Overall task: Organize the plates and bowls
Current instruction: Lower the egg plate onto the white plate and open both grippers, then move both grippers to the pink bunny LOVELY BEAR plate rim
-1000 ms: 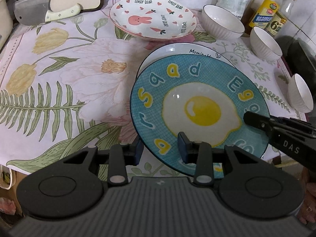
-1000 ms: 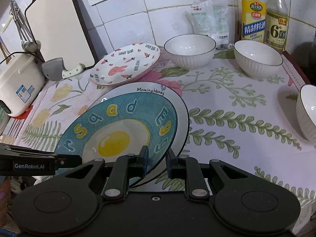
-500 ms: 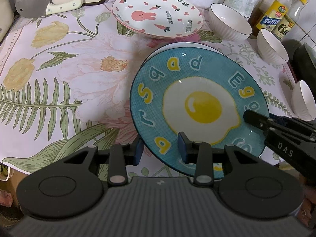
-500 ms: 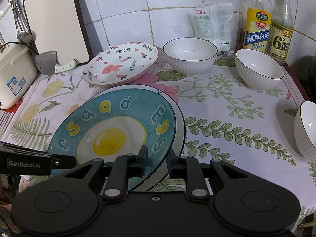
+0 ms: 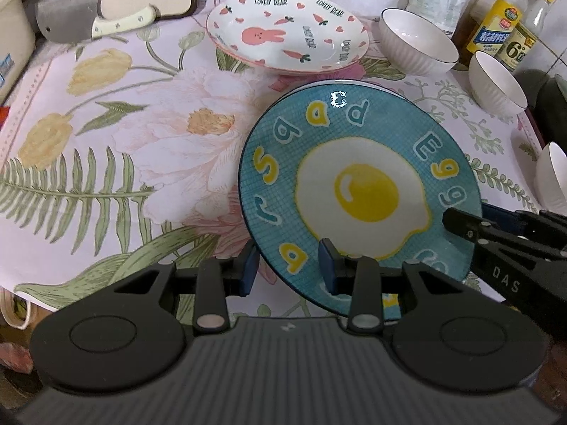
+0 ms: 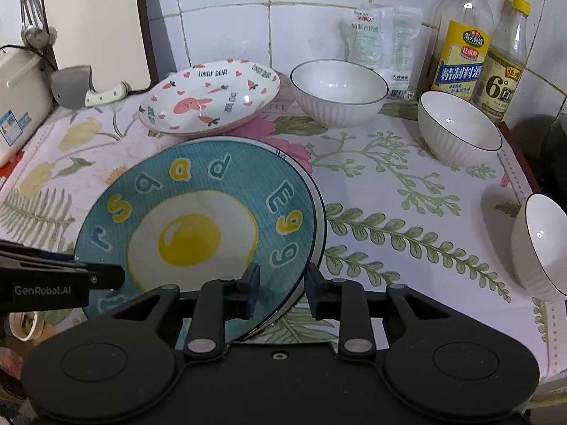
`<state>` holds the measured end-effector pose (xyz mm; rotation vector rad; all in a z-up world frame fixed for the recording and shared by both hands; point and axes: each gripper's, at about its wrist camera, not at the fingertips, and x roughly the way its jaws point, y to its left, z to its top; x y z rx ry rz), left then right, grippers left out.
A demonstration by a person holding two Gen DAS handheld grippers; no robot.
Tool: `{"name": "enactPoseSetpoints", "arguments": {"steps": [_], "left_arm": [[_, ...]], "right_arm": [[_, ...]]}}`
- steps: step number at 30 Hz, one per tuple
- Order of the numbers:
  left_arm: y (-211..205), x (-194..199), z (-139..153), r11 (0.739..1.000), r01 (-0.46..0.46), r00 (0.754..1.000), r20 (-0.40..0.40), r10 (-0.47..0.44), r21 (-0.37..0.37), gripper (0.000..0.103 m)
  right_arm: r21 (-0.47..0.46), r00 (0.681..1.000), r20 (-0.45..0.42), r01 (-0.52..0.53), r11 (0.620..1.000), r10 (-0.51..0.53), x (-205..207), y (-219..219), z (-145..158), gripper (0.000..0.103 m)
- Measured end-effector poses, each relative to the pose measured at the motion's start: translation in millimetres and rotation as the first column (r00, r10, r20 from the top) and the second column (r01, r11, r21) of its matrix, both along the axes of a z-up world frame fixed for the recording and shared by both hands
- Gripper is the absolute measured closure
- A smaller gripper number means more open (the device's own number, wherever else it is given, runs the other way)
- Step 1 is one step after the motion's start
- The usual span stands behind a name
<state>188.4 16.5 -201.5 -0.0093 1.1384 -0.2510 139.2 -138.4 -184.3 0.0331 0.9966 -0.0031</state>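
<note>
**Operator:** While I watch both wrist feeds, I see the round teal ceramic plate with the fried-egg picture [image 5: 358, 191] lying on top of a white plate with a dark rim [image 6: 316, 226], of which only the edge shows. Both sit on the floral-printed tablecloth [image 5: 124, 148].

**Observer:** What are the jaws doing?

**Operator:** My left gripper [image 5: 288, 269] stands partly open, straddling the teal plate's near-left rim; one pad is over the plate, the other outside it. I can't tell whether the pads press on it. My right gripper [image 6: 281, 290] is opening, with the rims of both stacked plates between its fingers and a gap showing at the outer pad.

**Observer:** And the rest of the crockery?

**Operator:** Beyond the stack, the white shallow plate with a pink rabbit and carrots [image 5: 287, 32] sits near the wall. A large white ribbed bowl with a dark rim [image 6: 338, 92] stands beside it, a second white ribbed bowl [image 6: 459, 127] further right, and a third white bowl [image 6: 540, 244] at the right edge. Two bottles with yellow labels [image 6: 460, 53] stand against the tiles, and a cleaver with a pale handle [image 5: 88, 23] lies at far left.
</note>
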Motion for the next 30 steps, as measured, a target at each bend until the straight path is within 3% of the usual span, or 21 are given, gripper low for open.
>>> {"name": "enactPoseSetpoints", "arguments": {"steps": [6,17,30], "left_arm": [[2,-7,17,1.0,0.023,0.999,0.031,-0.023,-0.001,0.067],[14,-23,75,0.996,0.089,0.991,0.098,-0.089,-0.004,0.062],[21,-23,136,0.987,0.157,0.965,0.207,-0.161,0.033,0.047]], "right_arm": [[0.011,1.0,0.024,-0.013,1.0,0.013,-5,0,18,0.067],[-0.048,0.997,0.04,-0.06,0.997,0.062,-21,8,70,0.039],[-0.026,0.991,0.095,-0.088,0.996,0.09,-18,9,116,0.036]]}}
